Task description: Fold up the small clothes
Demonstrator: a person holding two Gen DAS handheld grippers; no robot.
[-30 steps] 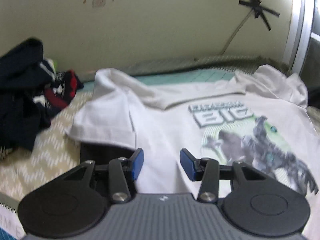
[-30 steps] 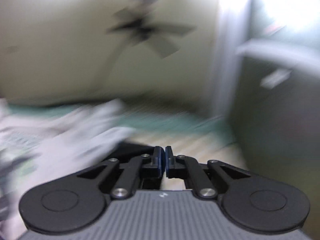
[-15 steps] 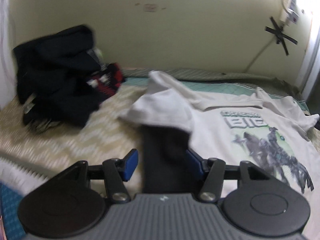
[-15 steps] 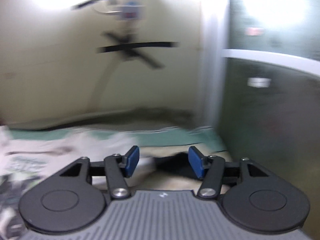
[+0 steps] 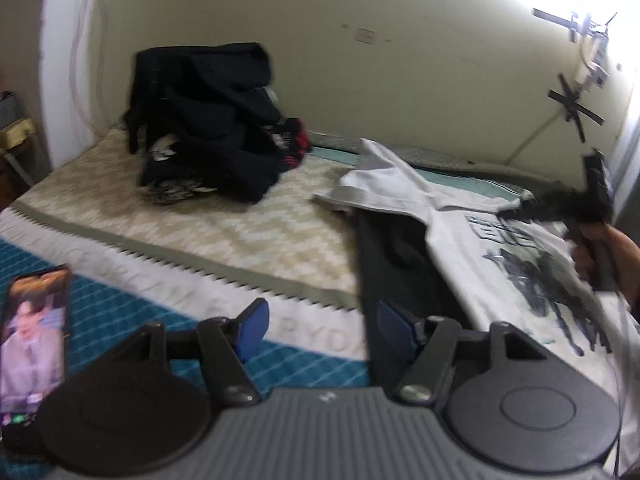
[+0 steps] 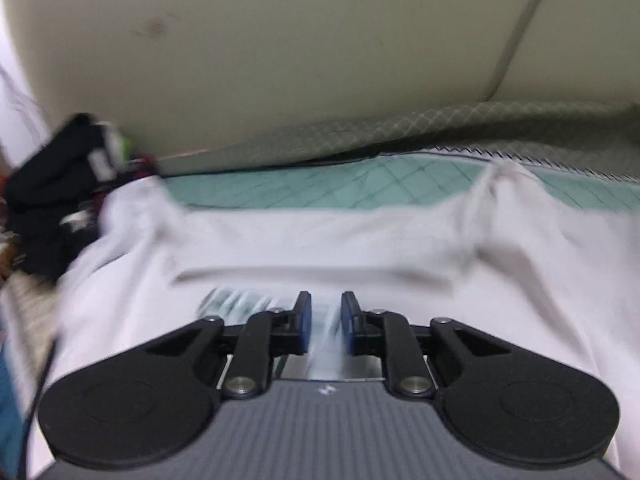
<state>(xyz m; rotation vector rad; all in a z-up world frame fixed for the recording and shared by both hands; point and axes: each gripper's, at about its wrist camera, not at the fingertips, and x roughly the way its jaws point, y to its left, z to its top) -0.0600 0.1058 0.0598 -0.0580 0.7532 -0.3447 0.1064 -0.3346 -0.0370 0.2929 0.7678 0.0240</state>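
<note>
white t-shirt [image 5: 452, 216] lies print-up on the bed [image 5: 224, 236], right of centre, collar end toward the far wall. left sleeve [image 5: 376, 184] sticks out to the left, still unfolded. a dark flat piece [image 5: 392, 264] shows under the shirt's left edge; can't tell what it is. dark clothes pile [image 5: 208, 136] sits far left, well apart from the shirt. phone [image 5: 34, 336] lit at the near left edge.

my left hand-held gripper [image 5: 320, 330] hovers near the bed's near edge, left of the shirt body; its blue pads are spread and opening wider, nothing between them. my right hand-held gripper [image 6: 325, 322] is over the chest of the shirt just near of the collar; its jaws are closing, down to a narrow gap, and the blurred print shows through that gap. i can't tell if any cloth is caught. from the left view the right one [image 5: 560, 210] shows as a dark smear over the print.

step in hand, as i judge it: get both grips set for the first fold.

how to do it well:
- left goes to the sleeve hem, pinching one clean edge, not a bunch.
- right wants a shoulder or side seam, not mid-chest; a pinch there would tent the fabric.
- lift low, carry the sleeve across the print, lay it flat.
- risk: dragging the dark piece along underneath.
</note>
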